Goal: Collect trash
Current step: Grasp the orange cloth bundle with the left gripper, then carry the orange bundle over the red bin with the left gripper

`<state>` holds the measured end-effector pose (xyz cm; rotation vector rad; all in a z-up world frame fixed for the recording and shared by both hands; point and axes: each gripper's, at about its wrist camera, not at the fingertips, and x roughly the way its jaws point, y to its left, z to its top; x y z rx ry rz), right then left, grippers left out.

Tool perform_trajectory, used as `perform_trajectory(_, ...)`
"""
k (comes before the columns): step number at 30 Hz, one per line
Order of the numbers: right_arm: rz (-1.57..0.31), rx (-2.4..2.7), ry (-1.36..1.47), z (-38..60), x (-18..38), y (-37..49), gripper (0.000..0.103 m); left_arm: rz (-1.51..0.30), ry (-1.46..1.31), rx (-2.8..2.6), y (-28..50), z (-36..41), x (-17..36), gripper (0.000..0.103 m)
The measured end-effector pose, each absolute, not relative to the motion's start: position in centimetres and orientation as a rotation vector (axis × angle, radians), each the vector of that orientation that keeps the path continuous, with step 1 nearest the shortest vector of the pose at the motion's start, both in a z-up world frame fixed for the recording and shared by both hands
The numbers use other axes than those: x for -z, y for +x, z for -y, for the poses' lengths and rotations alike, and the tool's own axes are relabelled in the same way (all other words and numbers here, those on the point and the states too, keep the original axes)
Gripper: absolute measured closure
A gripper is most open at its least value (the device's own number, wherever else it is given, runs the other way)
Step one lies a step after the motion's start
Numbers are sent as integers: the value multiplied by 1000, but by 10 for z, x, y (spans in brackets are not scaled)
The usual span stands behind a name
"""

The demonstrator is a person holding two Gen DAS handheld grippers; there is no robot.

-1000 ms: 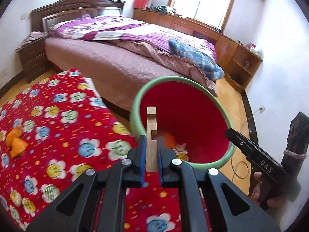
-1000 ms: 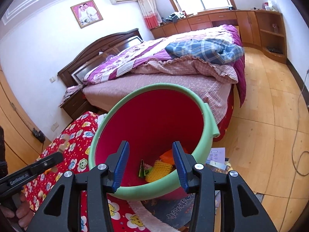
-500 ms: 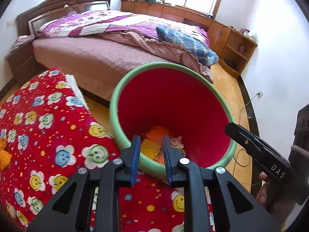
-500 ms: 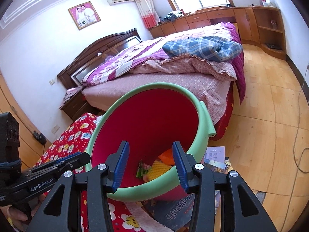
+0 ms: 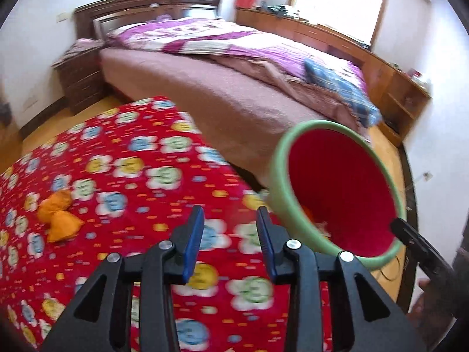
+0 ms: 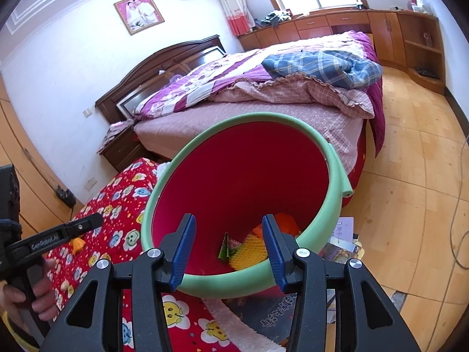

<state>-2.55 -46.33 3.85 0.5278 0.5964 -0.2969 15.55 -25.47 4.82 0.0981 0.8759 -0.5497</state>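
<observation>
A red bucket with a green rim (image 5: 277, 176) (image 6: 334, 161) stands tilted beside the red flowered cloth (image 5: 132, 161). Inside lie a yellow netted piece (image 6: 249, 252), a green wrapper (image 6: 225, 248) and an orange scrap (image 6: 284, 223). A crumpled orange piece of trash (image 5: 58, 220) (image 6: 77, 243) lies on the cloth, left of my left gripper (image 5: 230, 209). Its jaws are opening with nothing between them. My right gripper (image 6: 228, 218) hangs over the bucket's near rim with its pads apart; whether it touches the rim I cannot tell.
A large bed (image 5: 219, 88) with quilts fills the space behind the bucket, with a dark nightstand (image 5: 79, 79) at its head. Papers (image 6: 343, 240) lie on the wooden floor by the bucket, and a cable (image 6: 457, 234) trails at the right. A hand (image 6: 41, 296) holds the left gripper.
A second ago my left gripper was shut on a wooden block over the bucket. The block is gone, the jaws stand wider, and the gripper has swung left over the cloth. The right gripper stayed put.
</observation>
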Motion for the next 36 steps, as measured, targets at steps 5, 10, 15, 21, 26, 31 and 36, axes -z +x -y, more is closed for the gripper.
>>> perform_trajectory(5, -599, 298, 520, 460, -39, -23, 39, -872, 76, 431, 179, 219, -44, 66)
perform_trajectory(10, -605, 294, 513, 456, -39, -21, 39, -891, 74, 327, 202, 190, -37, 51)
perform_trajectory(15, -609, 298, 509, 457, -37, -19, 39, -903, 67, 233, 223, 161, -29, 49)
perform_trajectory(21, -614, 300, 503, 456, -36, -17, 39, -926, 35, 128, 249, 135, -14, 49)
perform_trajectory(26, -612, 309, 496, 457, -37, -17, 39, -934, 42, 56, 261, 123, -4, 49)
perform_trajectory(31, -618, 312, 496, 456, -37, -16, 39, -955, 30, 27, 269, 114, 3, 49)
perform_trajectory(36, -621, 313, 493, 455, -37, -15, 39, -980, -65, 14, 274, 97, 11, 49)
